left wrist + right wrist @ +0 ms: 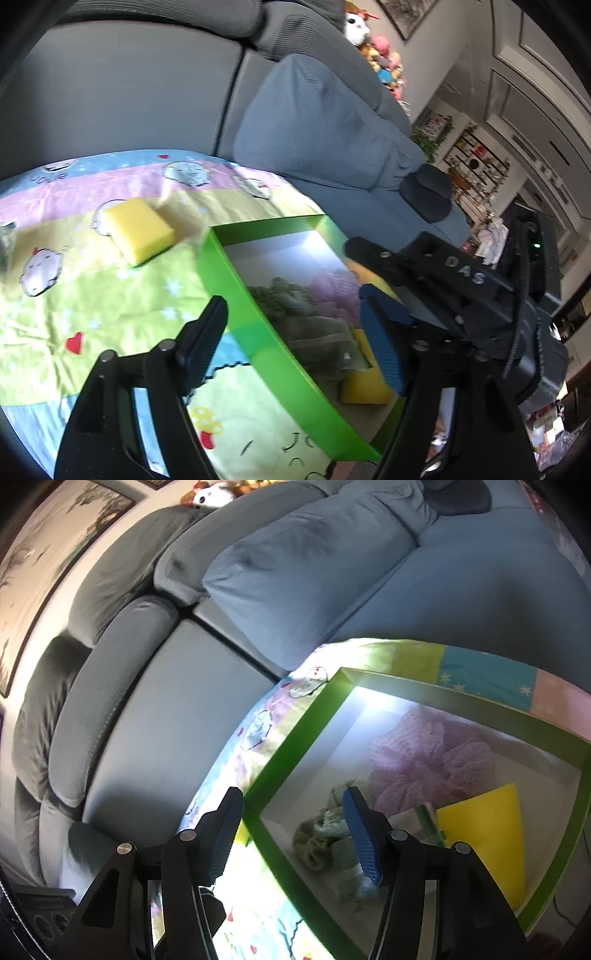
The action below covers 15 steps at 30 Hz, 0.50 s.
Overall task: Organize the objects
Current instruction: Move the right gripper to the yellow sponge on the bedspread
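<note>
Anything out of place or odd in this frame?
One yellow sponge lies on the patterned cloth outside the green box, while another sponge and the cloths are inside. Nothing looks spilled or damaged.

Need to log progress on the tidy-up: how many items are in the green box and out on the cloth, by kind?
Yellow sponges: 2, one on the cloth, one in the green box
Purple knit item: 1, in box
Grey-green knit item: 1, in box
Total: 4
</note>
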Motion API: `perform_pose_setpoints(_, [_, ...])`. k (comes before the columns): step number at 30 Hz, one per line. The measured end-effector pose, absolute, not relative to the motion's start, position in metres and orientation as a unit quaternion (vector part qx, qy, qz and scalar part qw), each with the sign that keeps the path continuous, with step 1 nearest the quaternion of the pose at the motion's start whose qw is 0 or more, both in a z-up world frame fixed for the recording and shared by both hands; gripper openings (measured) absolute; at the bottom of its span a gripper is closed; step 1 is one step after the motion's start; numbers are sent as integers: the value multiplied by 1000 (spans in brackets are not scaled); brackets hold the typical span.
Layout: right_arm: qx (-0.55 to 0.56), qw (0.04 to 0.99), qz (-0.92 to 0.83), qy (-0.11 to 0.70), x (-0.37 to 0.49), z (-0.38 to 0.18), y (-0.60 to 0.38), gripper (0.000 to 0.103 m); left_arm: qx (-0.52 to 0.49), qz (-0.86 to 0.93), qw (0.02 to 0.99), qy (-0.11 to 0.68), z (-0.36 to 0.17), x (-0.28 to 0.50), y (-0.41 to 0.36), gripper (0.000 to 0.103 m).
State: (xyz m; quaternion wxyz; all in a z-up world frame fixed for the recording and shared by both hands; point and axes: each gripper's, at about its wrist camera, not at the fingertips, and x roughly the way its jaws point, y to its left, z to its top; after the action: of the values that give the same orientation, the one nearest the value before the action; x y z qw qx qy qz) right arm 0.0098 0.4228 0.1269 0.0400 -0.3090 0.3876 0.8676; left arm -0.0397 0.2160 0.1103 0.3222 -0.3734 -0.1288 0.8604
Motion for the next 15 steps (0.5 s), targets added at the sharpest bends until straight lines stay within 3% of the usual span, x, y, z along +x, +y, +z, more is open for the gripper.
perform_pose_setpoints(3, [-312,37,871,378,8,130,417,60,-379,865,299,-138,108,-42,201,77])
perform_pose_setpoints(6, [-313,42,876,365,7,133,411,73,-384,865,282,-157,107,-44,184,78])
perform_pose_setpoints(15, [-326,52,886,327,3,138,395,77,-394,880,191,-184,93,-29,125,97])
